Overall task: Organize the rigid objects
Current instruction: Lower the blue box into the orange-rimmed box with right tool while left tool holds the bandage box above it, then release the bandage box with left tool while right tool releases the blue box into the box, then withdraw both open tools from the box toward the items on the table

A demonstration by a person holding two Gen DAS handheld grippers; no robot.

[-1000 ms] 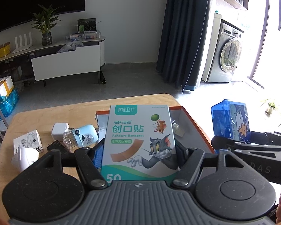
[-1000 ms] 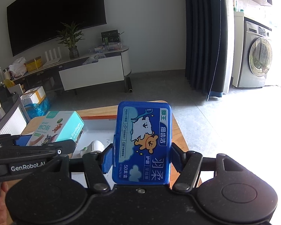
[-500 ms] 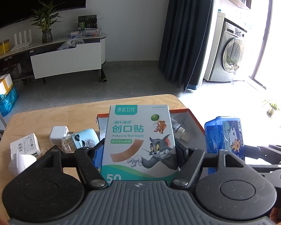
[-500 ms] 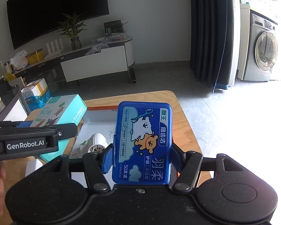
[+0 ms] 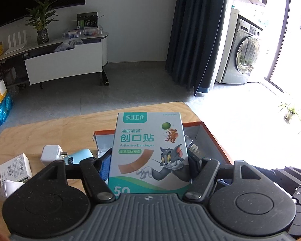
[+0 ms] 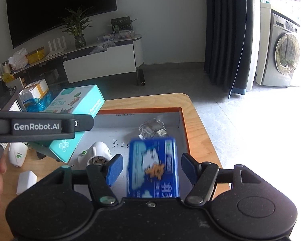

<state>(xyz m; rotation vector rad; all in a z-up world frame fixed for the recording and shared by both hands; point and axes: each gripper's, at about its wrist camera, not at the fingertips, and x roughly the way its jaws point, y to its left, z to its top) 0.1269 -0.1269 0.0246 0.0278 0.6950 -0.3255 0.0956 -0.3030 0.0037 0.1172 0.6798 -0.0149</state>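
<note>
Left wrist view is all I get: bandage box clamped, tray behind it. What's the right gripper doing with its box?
Observer: The right gripper has just been opening its jaws. The blue box is blurred between the pads, with a gap on each side.
Operator: Is it over the tray?
Observer: It looks so. The tray floor shows on both sides of it.
Operator: Anything in there that I can't see?
Observer: A white plug-in gadget lies on the tray floor. Your bandage box hides it from you.
</note>
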